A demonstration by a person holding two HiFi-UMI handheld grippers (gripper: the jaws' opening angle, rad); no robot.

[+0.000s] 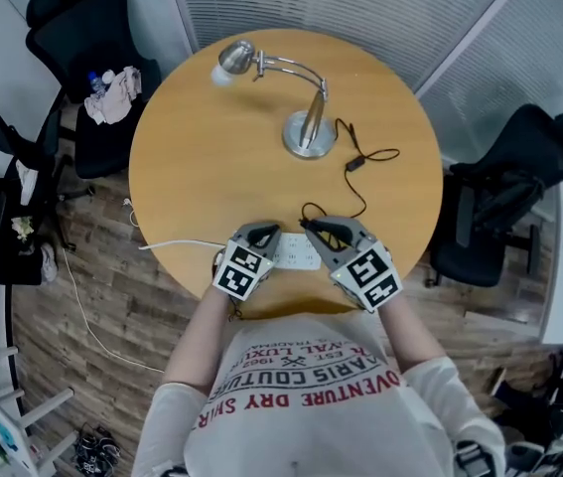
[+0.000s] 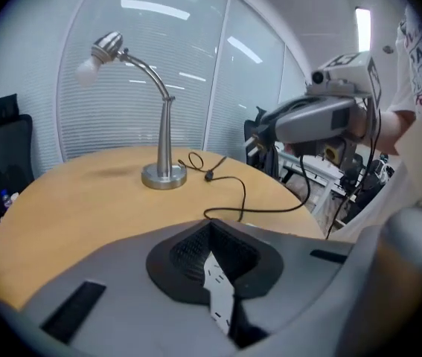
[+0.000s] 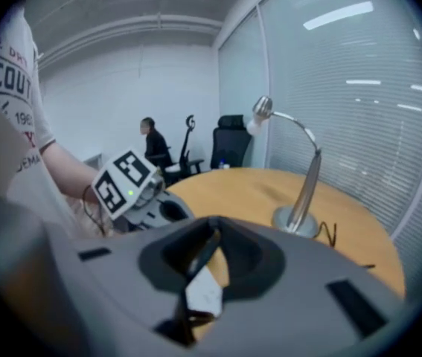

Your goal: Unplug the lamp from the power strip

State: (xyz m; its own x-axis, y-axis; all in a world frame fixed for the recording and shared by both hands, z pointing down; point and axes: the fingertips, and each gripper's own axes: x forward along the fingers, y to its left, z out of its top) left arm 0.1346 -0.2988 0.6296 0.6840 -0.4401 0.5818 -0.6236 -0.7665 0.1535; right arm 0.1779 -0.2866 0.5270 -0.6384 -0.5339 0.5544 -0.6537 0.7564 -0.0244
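White plastic power strip (image 1: 296, 256) is clamped by left gripper (image 1: 267, 235). Rigid black plug (image 1: 307, 225), not its limp cord (image 1: 360, 182), is pinched by right gripper (image 1: 317, 229).

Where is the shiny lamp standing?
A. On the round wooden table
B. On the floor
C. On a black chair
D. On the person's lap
A: the silver gooseneck desk lamp stands with its round base on the round wooden table, at the side far from the person.
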